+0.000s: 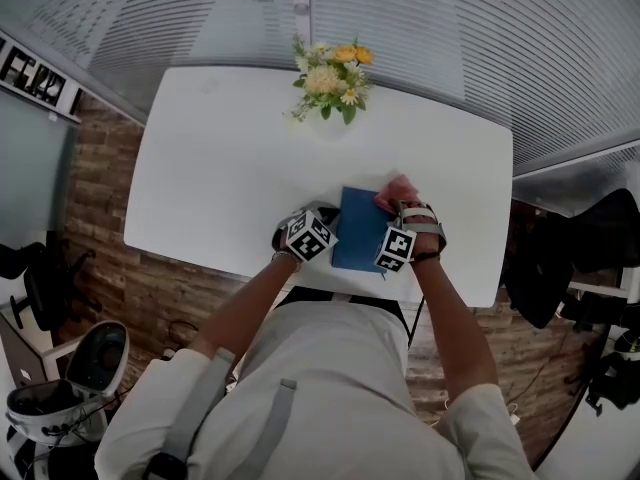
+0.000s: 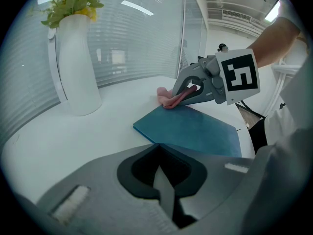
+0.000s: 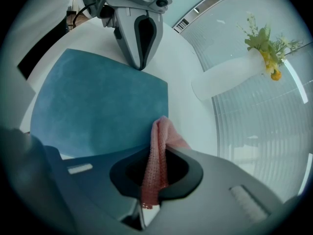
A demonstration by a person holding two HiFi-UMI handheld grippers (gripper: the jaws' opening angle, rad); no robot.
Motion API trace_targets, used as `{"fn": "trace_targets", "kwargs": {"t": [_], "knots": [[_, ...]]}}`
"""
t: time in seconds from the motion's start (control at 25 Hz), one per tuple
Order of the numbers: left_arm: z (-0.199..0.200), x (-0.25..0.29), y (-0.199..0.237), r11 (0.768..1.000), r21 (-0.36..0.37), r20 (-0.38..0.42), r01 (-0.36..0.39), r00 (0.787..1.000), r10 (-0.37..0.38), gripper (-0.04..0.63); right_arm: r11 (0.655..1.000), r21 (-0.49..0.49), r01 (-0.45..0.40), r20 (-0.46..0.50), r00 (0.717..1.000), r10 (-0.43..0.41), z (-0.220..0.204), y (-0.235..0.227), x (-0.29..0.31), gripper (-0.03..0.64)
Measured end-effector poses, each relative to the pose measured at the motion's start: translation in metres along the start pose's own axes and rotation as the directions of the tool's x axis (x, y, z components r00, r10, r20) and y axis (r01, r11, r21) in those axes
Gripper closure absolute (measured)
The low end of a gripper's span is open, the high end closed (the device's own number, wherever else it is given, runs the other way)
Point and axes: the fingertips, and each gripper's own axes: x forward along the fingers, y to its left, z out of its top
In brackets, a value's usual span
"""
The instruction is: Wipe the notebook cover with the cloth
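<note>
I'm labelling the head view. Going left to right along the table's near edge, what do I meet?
left gripper → notebook → right gripper, its fingers shut on the cloth
</note>
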Motion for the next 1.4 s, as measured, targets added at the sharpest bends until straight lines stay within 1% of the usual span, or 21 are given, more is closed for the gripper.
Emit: {"fn": "trace_targets", "kwargs": {"t": [1.4], "knots": [[0.0,-0.001,0.0,1.0,0.004,0.001,-0.006,1.0,0.006,0.592,0.999,0.043,-0.021,0.024,1.0,0.02,0.005,0.022,-0.015,0.617]]}}
